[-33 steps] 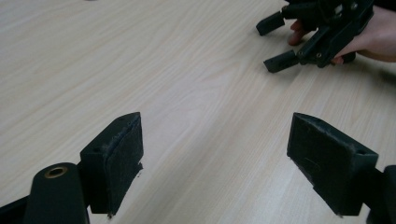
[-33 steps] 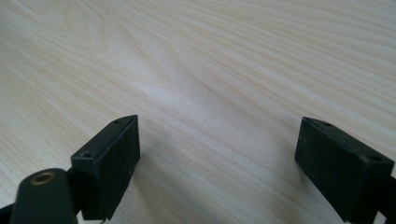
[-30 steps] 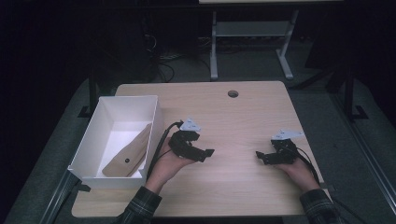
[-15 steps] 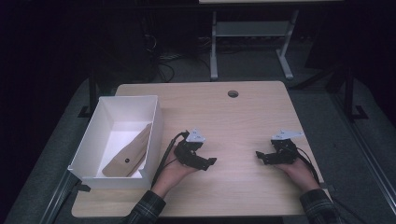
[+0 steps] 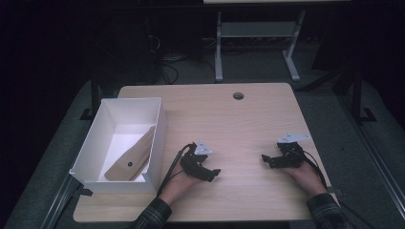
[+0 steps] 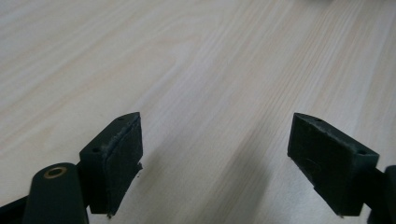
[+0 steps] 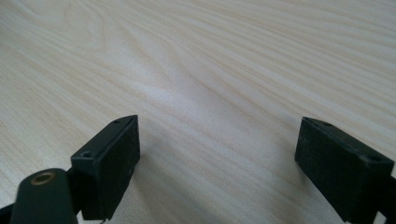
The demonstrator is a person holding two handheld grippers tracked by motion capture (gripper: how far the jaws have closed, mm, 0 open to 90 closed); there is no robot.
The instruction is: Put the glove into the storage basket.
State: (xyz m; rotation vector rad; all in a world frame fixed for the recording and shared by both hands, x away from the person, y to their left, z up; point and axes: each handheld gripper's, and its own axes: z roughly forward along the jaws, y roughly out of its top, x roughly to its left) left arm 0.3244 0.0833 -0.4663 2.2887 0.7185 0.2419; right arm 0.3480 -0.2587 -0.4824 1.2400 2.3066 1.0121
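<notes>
Left tongs (image 5: 214, 174), right tongs (image 5: 265, 160) spread apart over table (image 5: 248, 124); brown, perhaps paper, piece (image 5: 130, 158) in box (image 5: 160, 125).

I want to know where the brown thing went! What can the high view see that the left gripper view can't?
The high view takes in the white box at the table's left side, the brown wedge-shaped piece lying inside it, both hands and the right gripper. The left gripper view gives a close look at the left gripper with its jaws wide apart and nothing between them. Both show the pale wooden table.
</notes>
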